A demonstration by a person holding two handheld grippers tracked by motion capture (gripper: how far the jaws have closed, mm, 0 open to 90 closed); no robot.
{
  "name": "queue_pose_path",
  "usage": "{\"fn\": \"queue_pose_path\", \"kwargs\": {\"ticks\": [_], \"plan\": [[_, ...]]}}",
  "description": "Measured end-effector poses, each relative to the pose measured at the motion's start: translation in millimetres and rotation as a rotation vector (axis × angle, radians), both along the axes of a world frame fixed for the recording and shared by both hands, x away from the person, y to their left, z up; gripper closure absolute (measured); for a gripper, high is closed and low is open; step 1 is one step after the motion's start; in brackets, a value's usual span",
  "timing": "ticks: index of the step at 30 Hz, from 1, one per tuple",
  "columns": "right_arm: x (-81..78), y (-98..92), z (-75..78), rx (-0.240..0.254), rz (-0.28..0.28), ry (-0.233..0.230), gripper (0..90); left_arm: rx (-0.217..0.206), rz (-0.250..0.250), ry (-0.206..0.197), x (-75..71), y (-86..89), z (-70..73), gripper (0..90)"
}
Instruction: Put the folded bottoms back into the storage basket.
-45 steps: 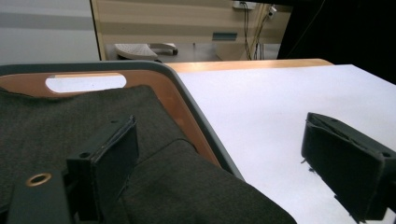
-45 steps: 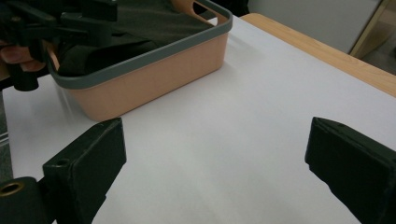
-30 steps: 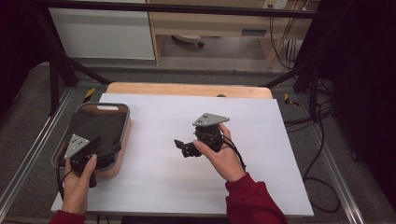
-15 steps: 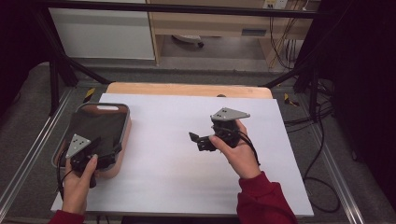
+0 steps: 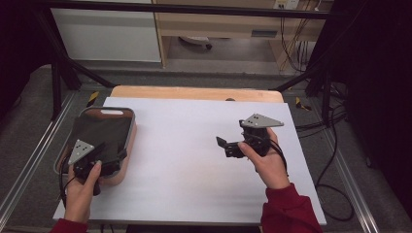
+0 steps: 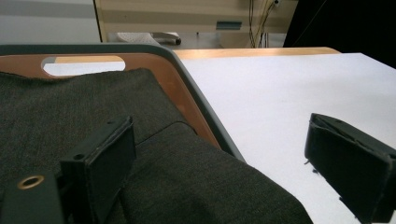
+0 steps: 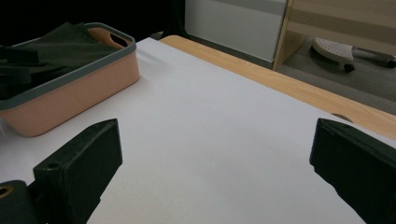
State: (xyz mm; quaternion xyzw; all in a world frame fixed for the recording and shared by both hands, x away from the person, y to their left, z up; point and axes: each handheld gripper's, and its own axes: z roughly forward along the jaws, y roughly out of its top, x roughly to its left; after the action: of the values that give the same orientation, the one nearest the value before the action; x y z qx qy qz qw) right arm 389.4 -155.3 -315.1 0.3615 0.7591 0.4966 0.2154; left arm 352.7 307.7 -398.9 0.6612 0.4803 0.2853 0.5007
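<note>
Cloth (image 6: 93,116) in the basket (image 5: 127,112) at the table's left edge looks soft, floppy and light, so it'll sag and drag when lifted. Your left gripper (image 6: 224,158) has its jaws spread over the cloth's near fold; pinch there. Right gripper (image 5: 224,145) hangs wide open mid-table, holding nothing.

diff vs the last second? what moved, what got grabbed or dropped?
The right gripper moved toward the table's right side, away from the basket, jaws open and empty. Nothing was taken hold of or let go. The left gripper stayed open over the dark cloth in the basket; basket and cloth did not shift.
</note>
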Motion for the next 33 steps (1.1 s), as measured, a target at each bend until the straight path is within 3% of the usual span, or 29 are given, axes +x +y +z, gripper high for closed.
{"fn": "queue_pose_path", "kwargs": {"ticks": [7,14,24,33], "plan": [[-7.9,-18.3,-1.2,0.027,-0.02,-0.022,4.1,0.009,-0.003,0.006,0.6,-0.8,0.0,8.9],[-13.4,-38.0,-5.0,0.042,-0.038,0.006,5.1,0.008,-0.01,0.003,0.4,-0.4,-0.2,8.5],[-30.4,-65.6,-8.5,0.069,-0.096,-0.017,5.8,0.019,-0.03,0.004,-0.1,-0.9,-0.4,8.4],[-45.2,-84.2,-21.4,0.081,-0.124,-0.009,5.1,0.01,-0.033,0.002,-0.2,-0.3,-0.5,8.5]]}}
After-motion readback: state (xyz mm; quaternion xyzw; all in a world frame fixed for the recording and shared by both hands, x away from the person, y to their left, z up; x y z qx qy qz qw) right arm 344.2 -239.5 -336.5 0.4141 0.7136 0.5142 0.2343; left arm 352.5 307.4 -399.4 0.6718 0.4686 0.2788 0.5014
